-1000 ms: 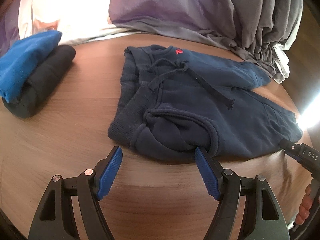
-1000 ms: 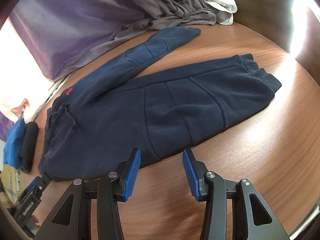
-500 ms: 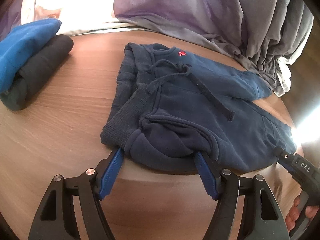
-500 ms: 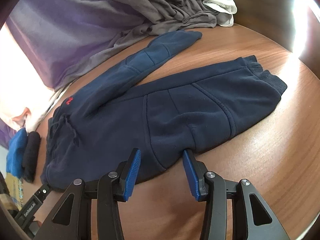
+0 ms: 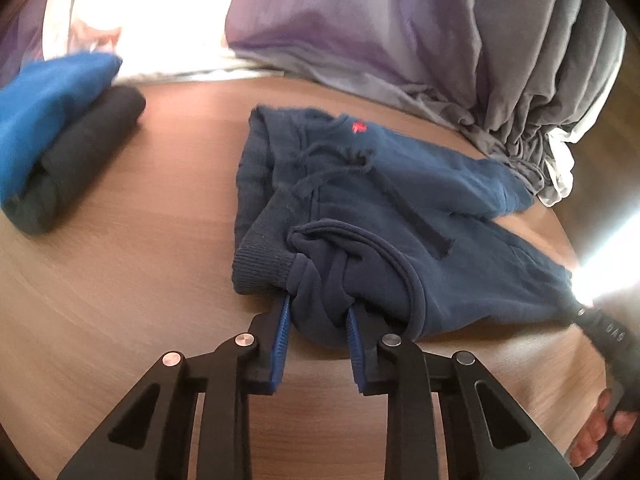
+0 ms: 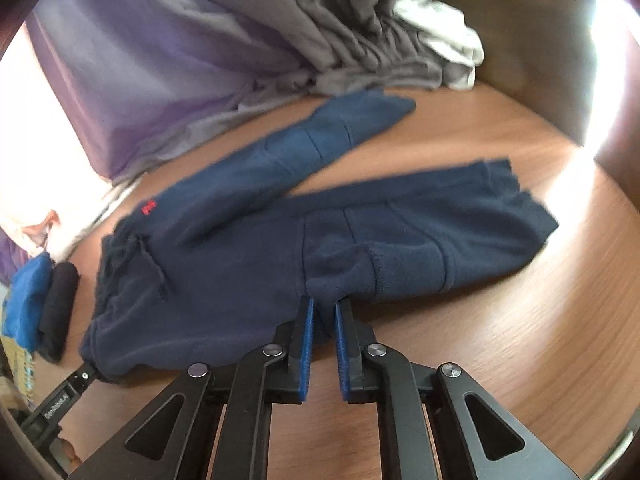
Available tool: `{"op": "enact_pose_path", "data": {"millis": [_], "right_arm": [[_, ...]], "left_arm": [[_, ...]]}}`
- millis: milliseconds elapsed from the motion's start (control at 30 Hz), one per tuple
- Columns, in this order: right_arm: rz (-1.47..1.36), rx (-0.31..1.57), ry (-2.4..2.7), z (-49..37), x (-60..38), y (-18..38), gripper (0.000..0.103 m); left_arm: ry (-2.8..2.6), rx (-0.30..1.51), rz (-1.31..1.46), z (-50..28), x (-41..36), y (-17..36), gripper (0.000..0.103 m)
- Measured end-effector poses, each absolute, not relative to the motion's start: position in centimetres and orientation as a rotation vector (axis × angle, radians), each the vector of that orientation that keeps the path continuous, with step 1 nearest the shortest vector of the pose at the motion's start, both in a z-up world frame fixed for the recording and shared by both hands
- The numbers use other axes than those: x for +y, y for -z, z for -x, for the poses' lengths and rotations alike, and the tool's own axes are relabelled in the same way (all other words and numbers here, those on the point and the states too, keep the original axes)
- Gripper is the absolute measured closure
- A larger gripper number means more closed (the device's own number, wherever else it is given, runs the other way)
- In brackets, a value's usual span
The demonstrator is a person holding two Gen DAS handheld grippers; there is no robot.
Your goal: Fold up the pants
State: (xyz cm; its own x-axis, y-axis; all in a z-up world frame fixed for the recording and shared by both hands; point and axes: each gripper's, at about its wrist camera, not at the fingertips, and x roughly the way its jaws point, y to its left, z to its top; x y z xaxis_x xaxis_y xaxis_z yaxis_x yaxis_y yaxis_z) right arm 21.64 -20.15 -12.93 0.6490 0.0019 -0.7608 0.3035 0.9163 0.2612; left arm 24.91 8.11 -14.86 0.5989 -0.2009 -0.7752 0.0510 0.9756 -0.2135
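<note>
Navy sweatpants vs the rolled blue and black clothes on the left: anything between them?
Nothing: left wrist view shows only bare wooden table between the navy sweatpants and the rolled blue and black clothes.

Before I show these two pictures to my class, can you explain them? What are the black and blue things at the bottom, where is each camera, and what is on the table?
No robot here: a person holds a pair of hand tongs in each hand, each carrying a wide-angle camera that looks along its blue-padded fingers. The left view shows the left tongs pinching bunched fabric at the waist end of navy pants. The right view shows the right tongs pinching the near edge of the same pants, midway along a leg. The pants lie spread on a wooden table. To one side sit a folded blue garment and a dark garment, touching. Grey cloth is heaped behind.
</note>
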Motion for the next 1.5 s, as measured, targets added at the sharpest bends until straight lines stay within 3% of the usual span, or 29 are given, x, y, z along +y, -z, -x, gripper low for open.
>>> {"op": "enact_pose_path", "data": {"millis": [200,767,1300,1500], "right_arm": [[-0.371,0.784,0.169,-21.3,-20.3,9.8,0.098],[-0.316,0.592,0.099,-20.8,-20.2,1.5,0.098],[-0.132,0.616,0.069,-32.3,-20.4,0.2,0.099],[-0.062,0.698,-0.015,-33.6,-19.9,2.3,0.099]], "left_arm": [[0.151,0.870,0.167,-24.4,8.2,12.0,0.078],[0.148,0.795,0.128,-23.7,8.0,5.2,0.079],[0.046,0.857,0.039,-31.5,6.6,6.9,0.079],[0.016,0.871,0.020,-32.9,5.8,8.1,0.079]]}}
